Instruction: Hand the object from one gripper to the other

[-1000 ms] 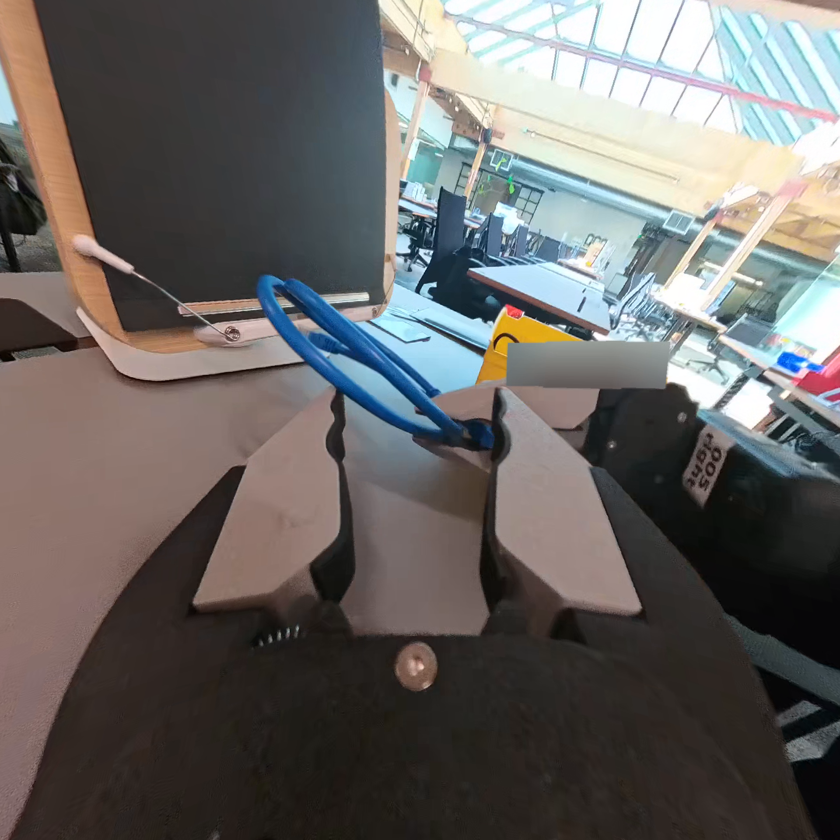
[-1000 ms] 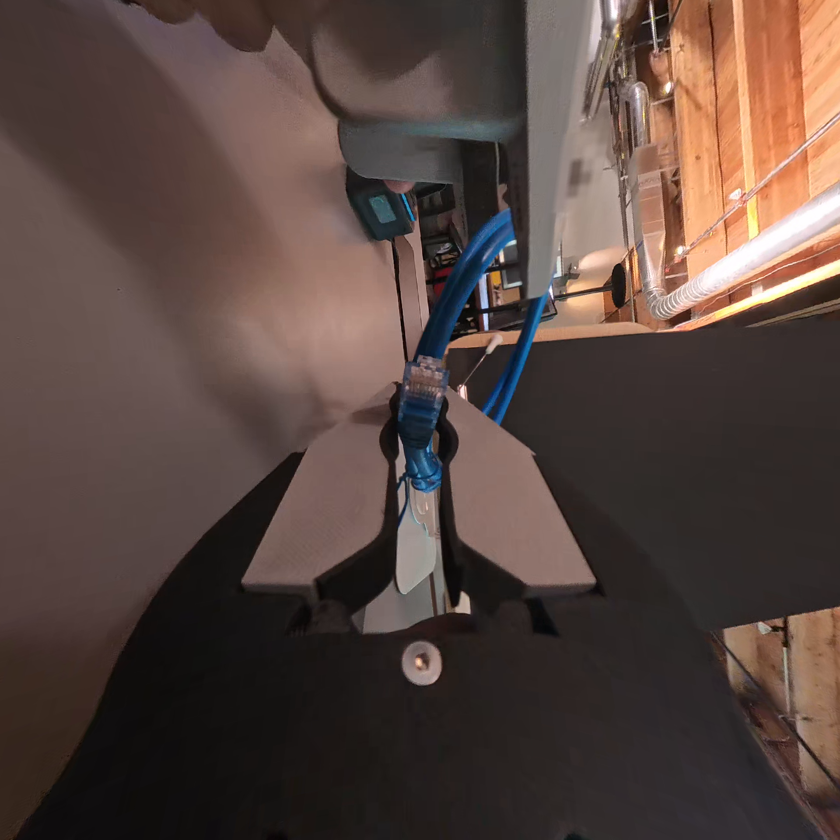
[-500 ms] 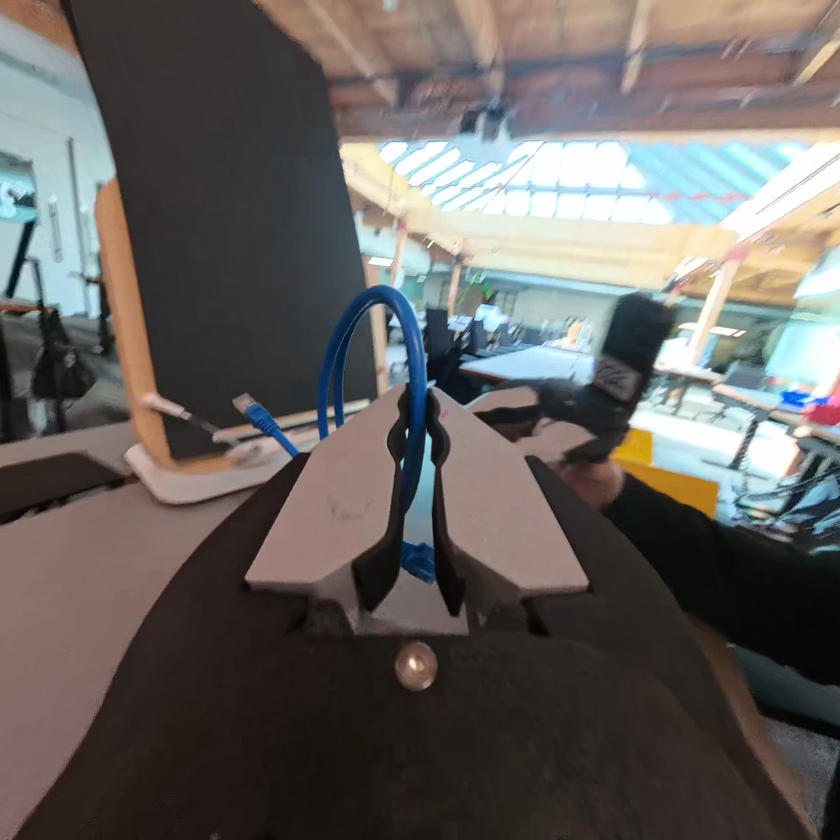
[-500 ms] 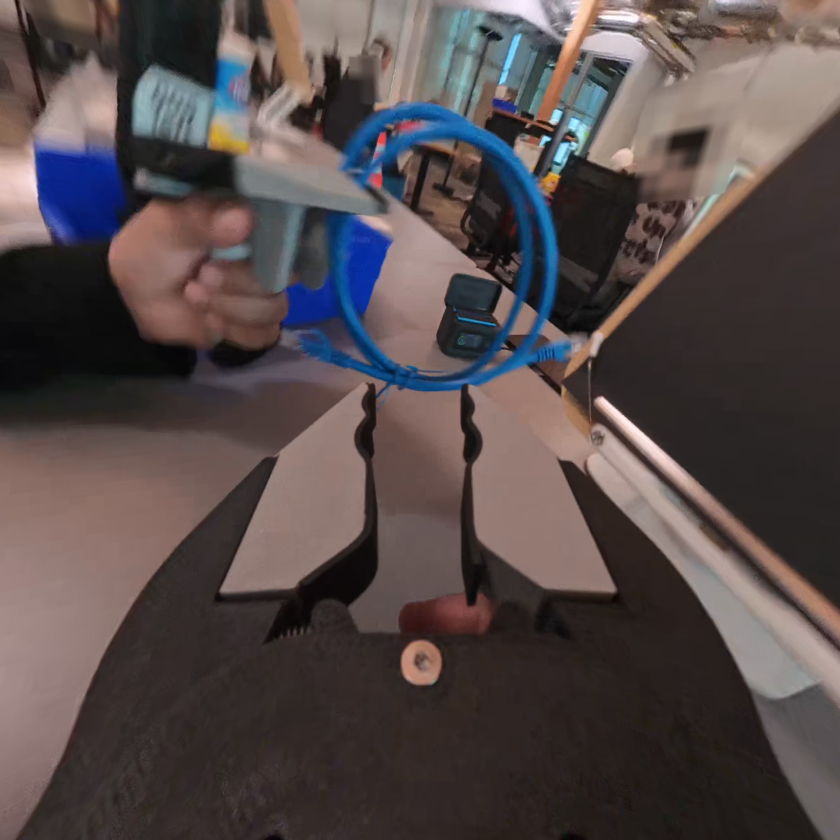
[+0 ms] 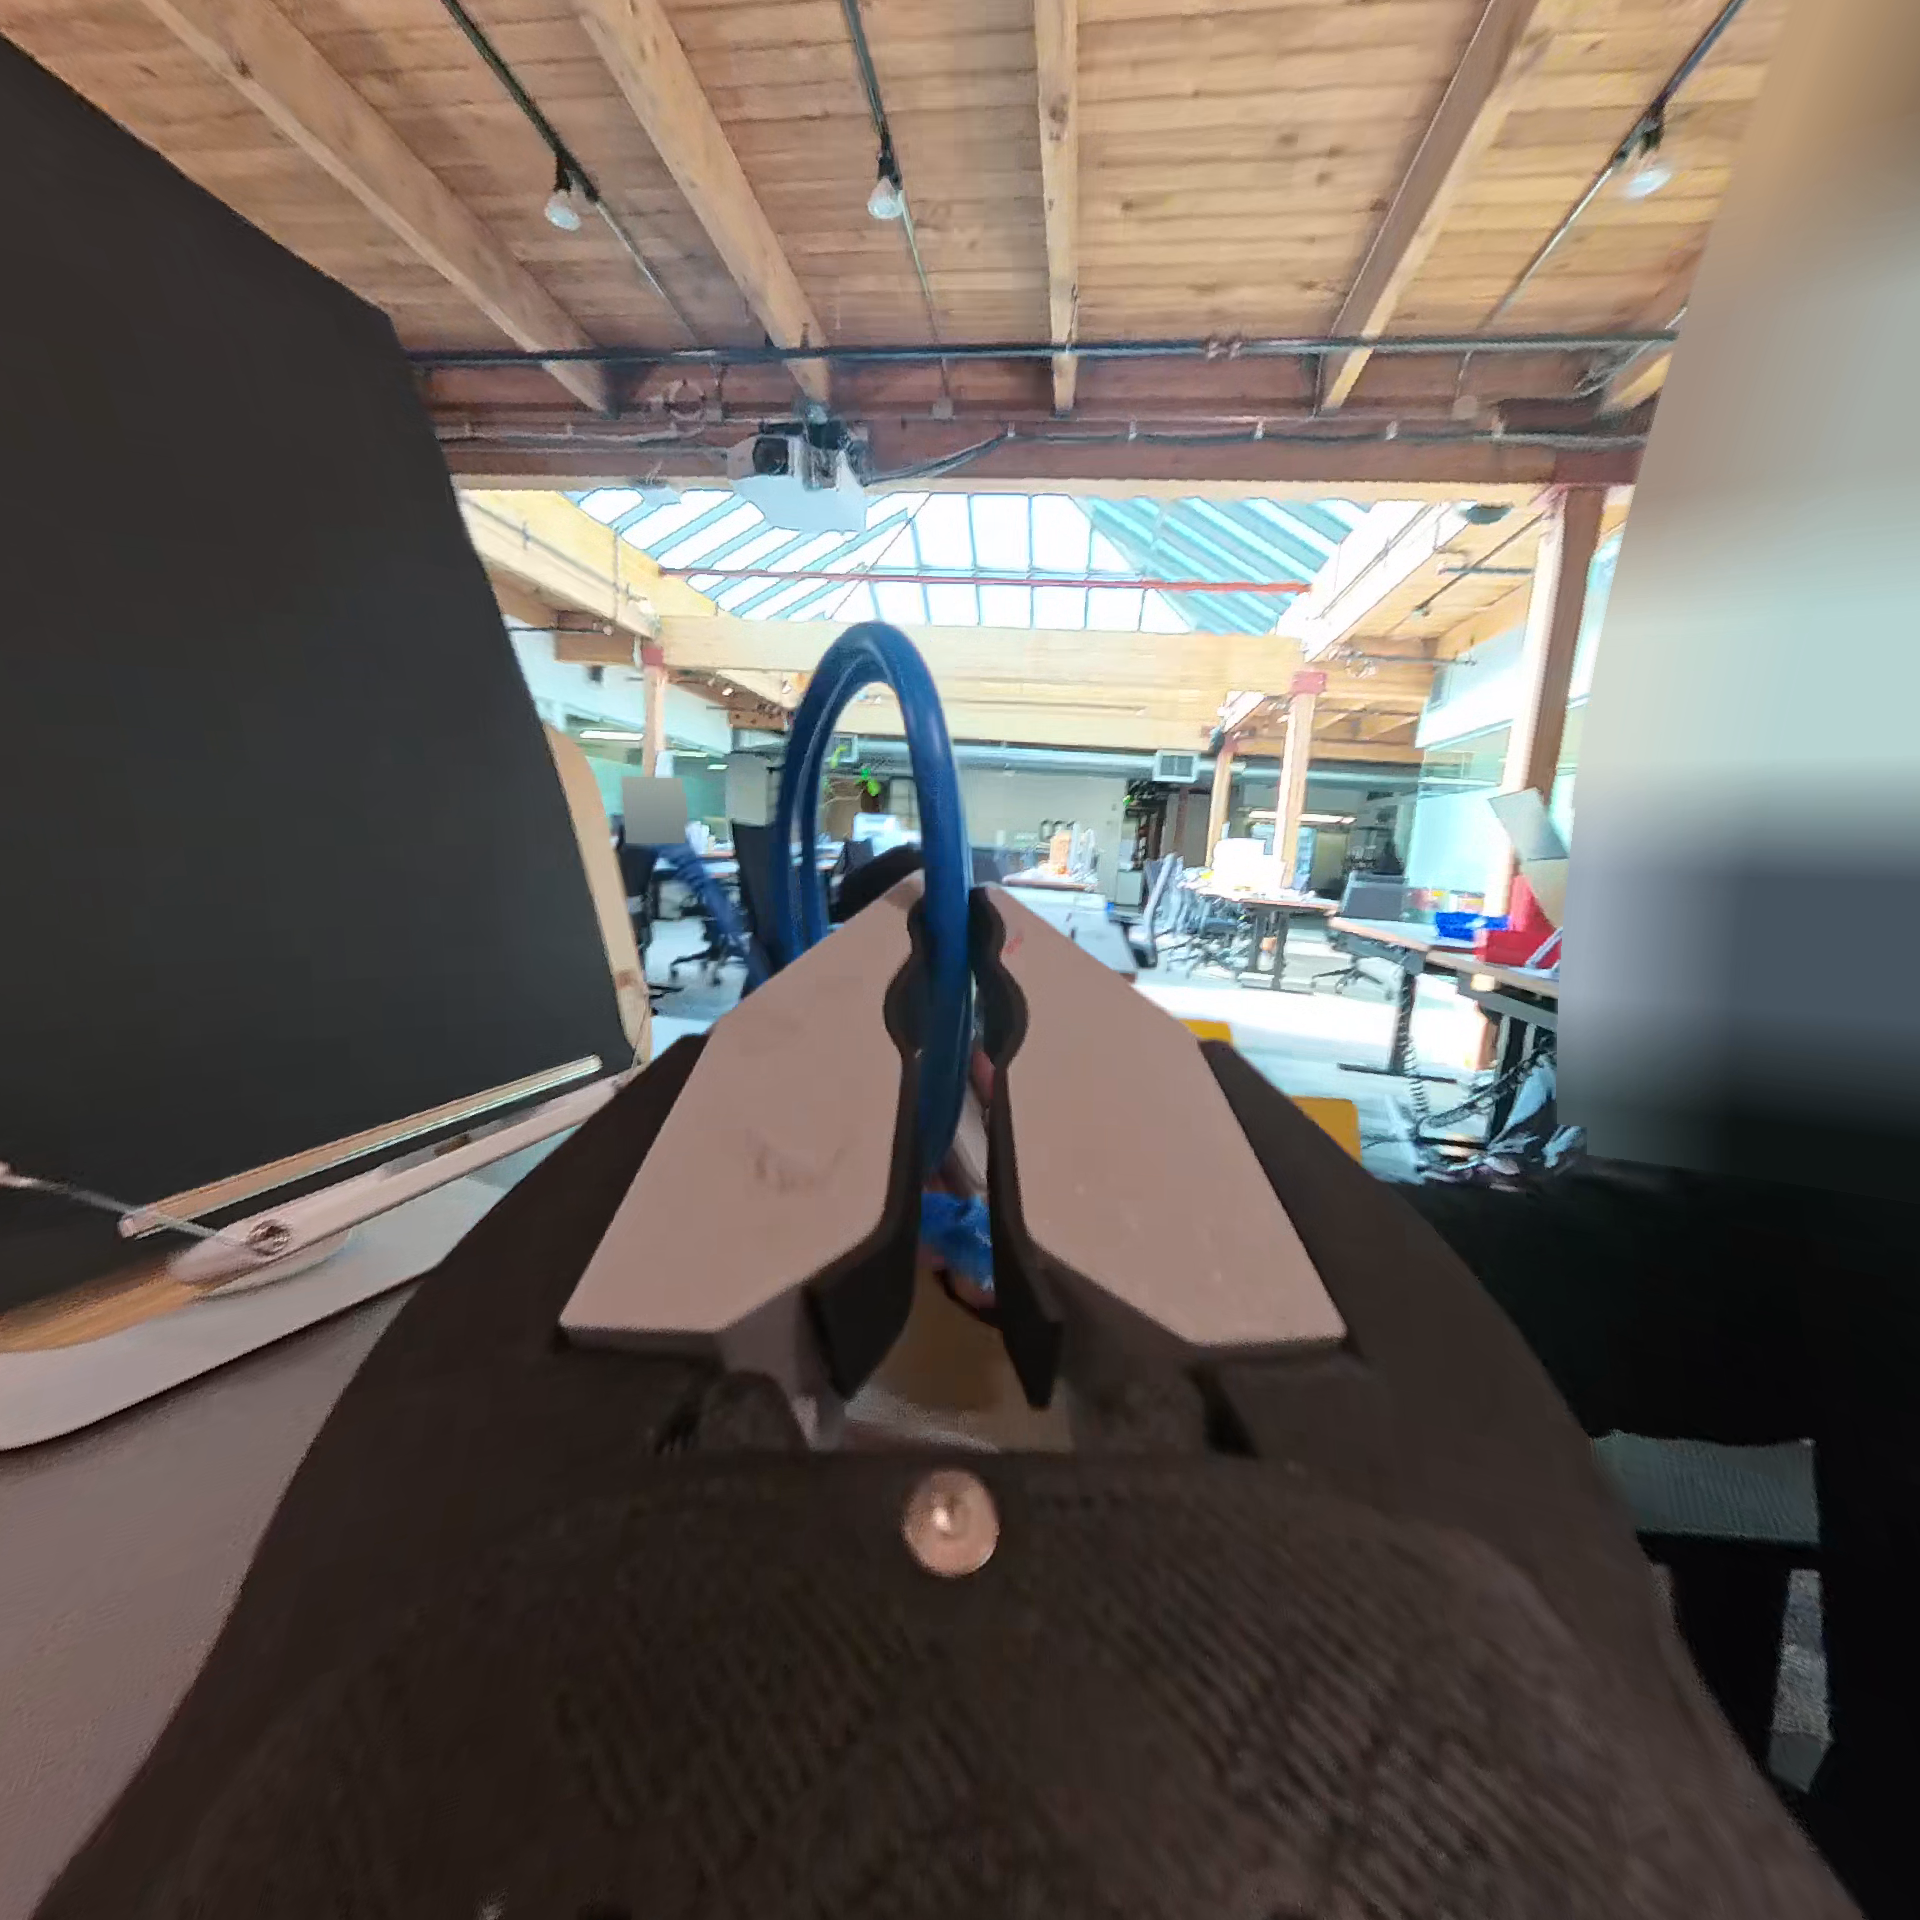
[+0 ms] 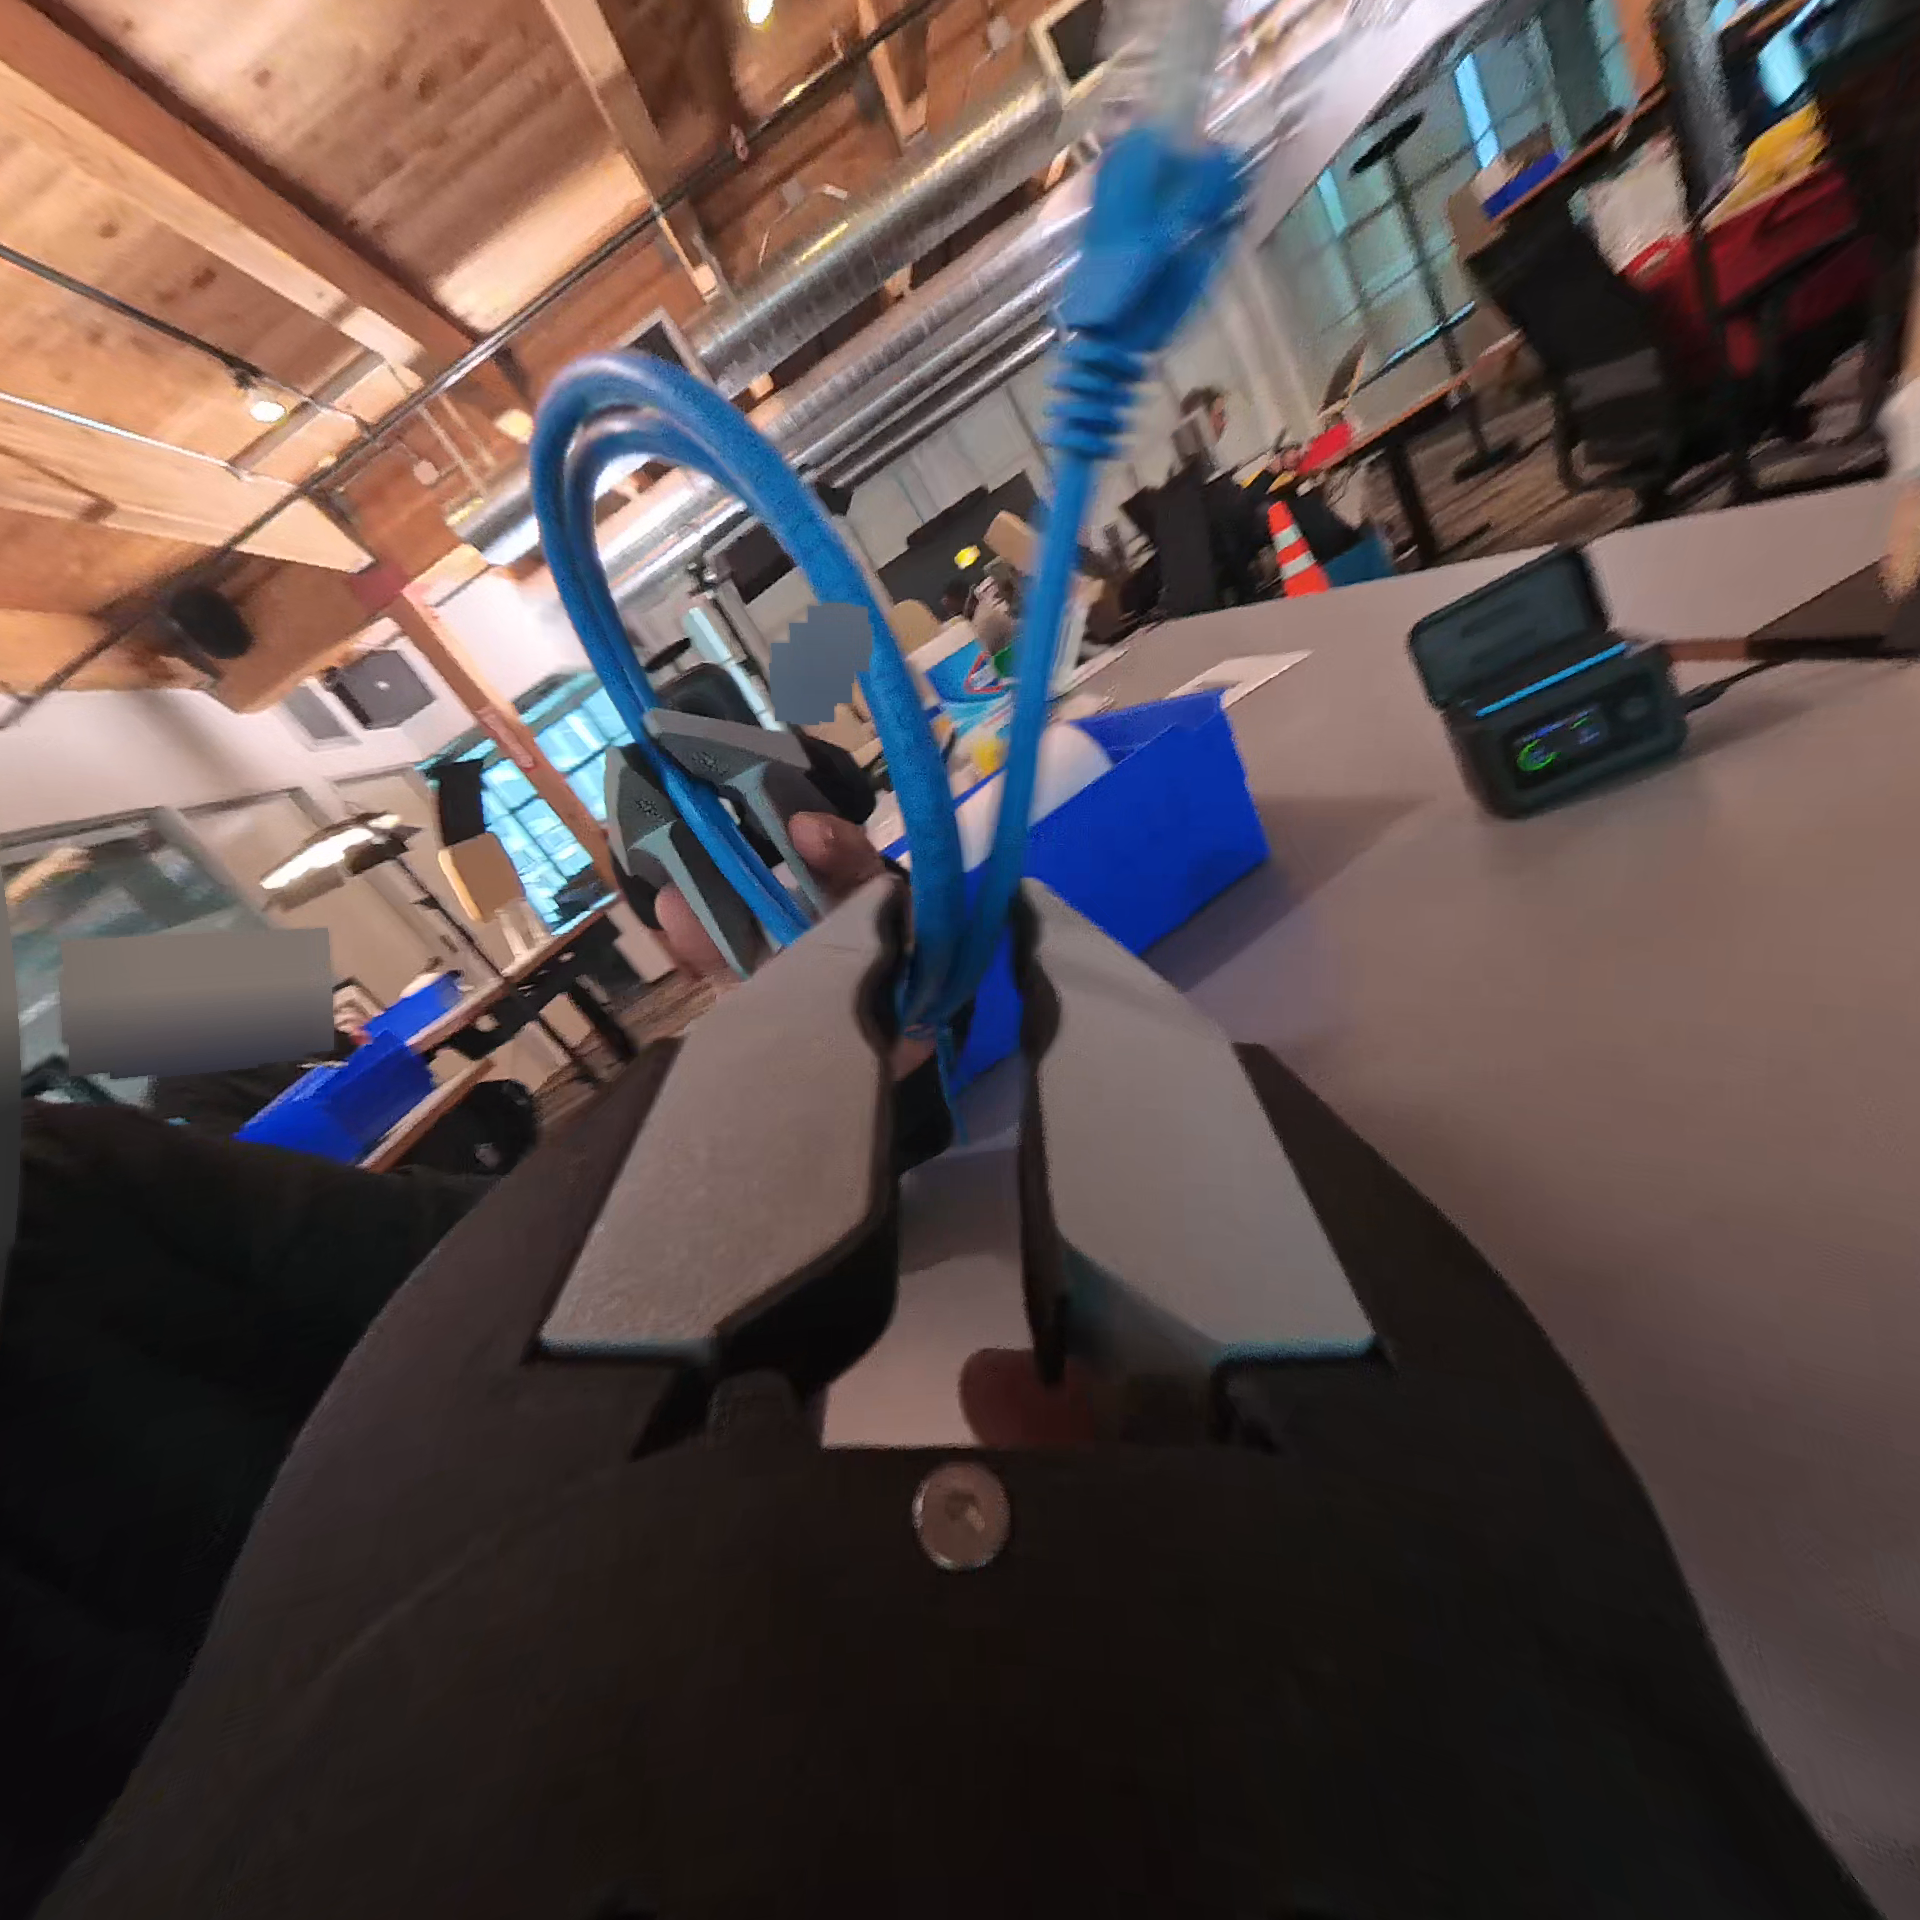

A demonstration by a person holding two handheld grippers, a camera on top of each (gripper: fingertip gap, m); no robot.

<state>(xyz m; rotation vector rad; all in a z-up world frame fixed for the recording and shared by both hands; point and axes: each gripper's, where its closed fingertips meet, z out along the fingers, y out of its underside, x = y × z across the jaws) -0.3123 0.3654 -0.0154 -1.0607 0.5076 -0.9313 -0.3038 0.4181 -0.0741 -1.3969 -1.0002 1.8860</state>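
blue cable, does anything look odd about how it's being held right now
Yes: both grippers clamp the coiled blue ethernet cable at once. The left gripper pinches the loop; the right gripper pinches another part, leaving one plug sticking up free.

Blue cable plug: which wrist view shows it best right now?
The right wrist view: the blue cable plug stands up clear of the right claw, though blurred. The left wrist view shows only a sliver of a plug low between the left claw fingers.

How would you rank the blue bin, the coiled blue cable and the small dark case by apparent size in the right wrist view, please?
1. Coiled blue cable, though nearness to the camera inflates it.
2. Blue bin.
3. Small dark case.
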